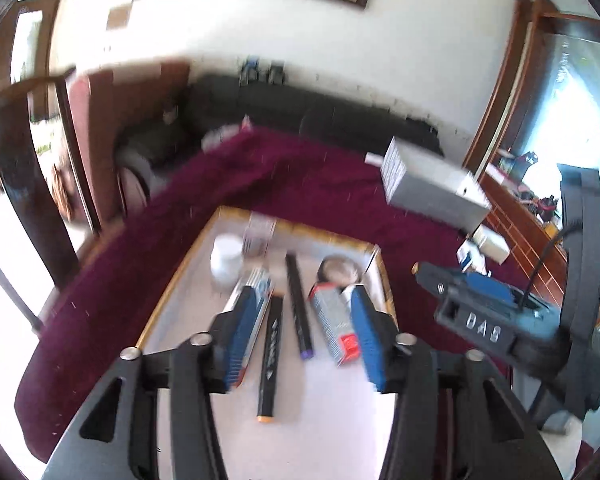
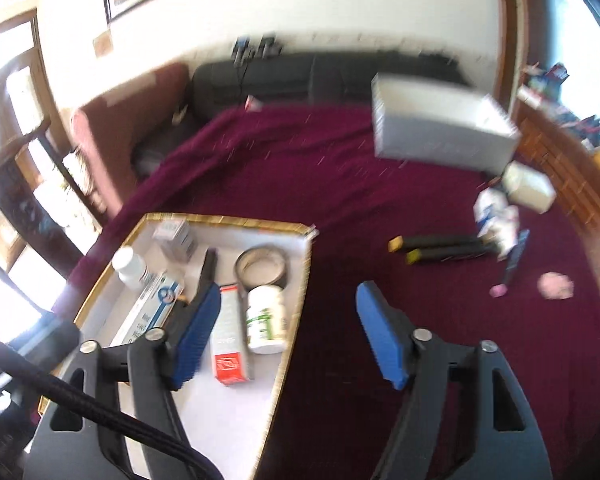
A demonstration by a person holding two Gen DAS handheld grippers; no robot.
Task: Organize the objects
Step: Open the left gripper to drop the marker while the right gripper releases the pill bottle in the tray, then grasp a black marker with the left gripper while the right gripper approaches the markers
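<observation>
A wide maroon cloth [image 2: 340, 168] covers the surface and fills most of both views. At ten o'clock on it in the right wrist view sits a shallow white cardboard tray with a gold-edged rim [image 2: 228, 221]. At two o'clock stands a grey-white rectangular box [image 2: 440, 128], with a smaller cream carton [image 2: 530, 188] just beside its lower corner.

Inside the tray, toward its left wall, lies a long white-and-blue flat carton [image 2: 152, 304]. Near the tray's middle lie a white-and-red upright-printed box [image 2: 230, 340] and, touching its right side, a white plastic bottle with a green label [image 2: 266, 316]. Above the bottle is a grey roll of tape [image 2: 262, 266]. At the tray's far-left corner are a small white round bottle [image 2: 130, 266] and a small grey-white packet [image 2: 176, 236]. In the left wrist view two black marker pens [image 1: 284, 316] lie side by side along the tray floor.

Out on the cloth at three o'clock lie two black markers with yellow ends [image 2: 440, 248], beside crumpled white-and-blue packets [image 2: 496, 216] and a pink-tipped slim tube [image 2: 510, 268].

The left gripper [image 1: 300, 336] hangs over the tray, jaws parted and holding nothing. The right gripper [image 2: 288, 340] straddles the tray's right rim, jaws wide apart, empty.
</observation>
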